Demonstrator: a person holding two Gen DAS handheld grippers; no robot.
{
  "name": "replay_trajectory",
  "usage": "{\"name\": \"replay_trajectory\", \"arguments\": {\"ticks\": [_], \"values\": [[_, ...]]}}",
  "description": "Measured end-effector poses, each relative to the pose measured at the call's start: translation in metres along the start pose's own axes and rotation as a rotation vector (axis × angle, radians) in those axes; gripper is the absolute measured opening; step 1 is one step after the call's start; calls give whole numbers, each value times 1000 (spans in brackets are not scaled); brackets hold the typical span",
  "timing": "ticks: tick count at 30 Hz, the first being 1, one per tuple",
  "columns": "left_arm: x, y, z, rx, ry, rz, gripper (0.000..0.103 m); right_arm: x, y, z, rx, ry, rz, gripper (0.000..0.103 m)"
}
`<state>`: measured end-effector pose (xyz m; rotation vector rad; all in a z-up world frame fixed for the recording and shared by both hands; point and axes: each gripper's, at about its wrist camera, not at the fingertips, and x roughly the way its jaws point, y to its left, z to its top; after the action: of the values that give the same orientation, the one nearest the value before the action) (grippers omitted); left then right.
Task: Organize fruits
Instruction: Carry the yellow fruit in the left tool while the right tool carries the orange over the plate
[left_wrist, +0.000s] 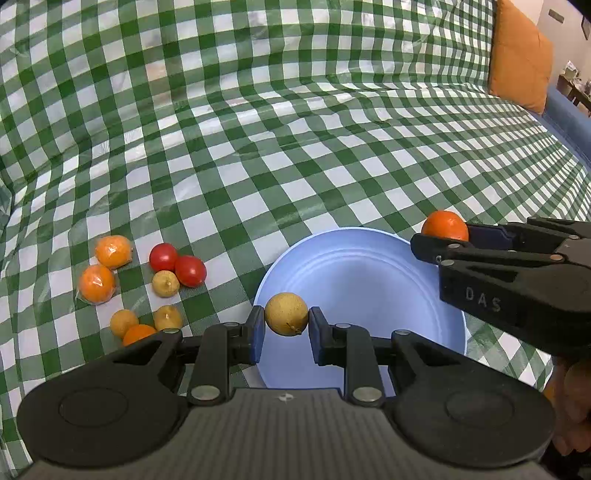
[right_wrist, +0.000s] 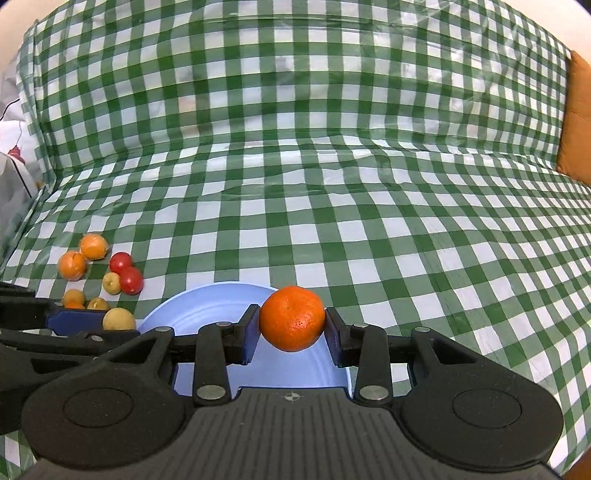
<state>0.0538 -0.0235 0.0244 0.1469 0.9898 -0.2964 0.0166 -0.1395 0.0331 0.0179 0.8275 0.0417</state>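
Left gripper clamps a tan longan over the blue bowl | right gripper pinches an orange mandarin above the rim | step: carry-to-bowl | next: lower, release each gently | loose fruit pile waits left on the checked cloth.

Each claw is built alike: a matte black plastic frame with a ribbed grey-black deck nearest the camera, marked at its front edge with a small white crosshair. Two broad rounded lobes flank the deck, each with a shallow circular recess. Black link arms run forward from silver round pivot pins to the fingers, which end in flat blue pads. The left claw and the right claw share this layout. Seen from the side in the left wrist view, the right claw's body carries raised letters (they read "DAS").
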Motion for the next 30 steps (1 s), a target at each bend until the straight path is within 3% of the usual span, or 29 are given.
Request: {"name": "replay_trajectory", "arguments": {"ticks": [10,30], "values": [[2,-15,-6,64,22,-32,28,6,0,-1,4,6,-3,39],[2,-18,-7,76,23,-35,28,7,-6,-1,-6,15,-2,39]]}}
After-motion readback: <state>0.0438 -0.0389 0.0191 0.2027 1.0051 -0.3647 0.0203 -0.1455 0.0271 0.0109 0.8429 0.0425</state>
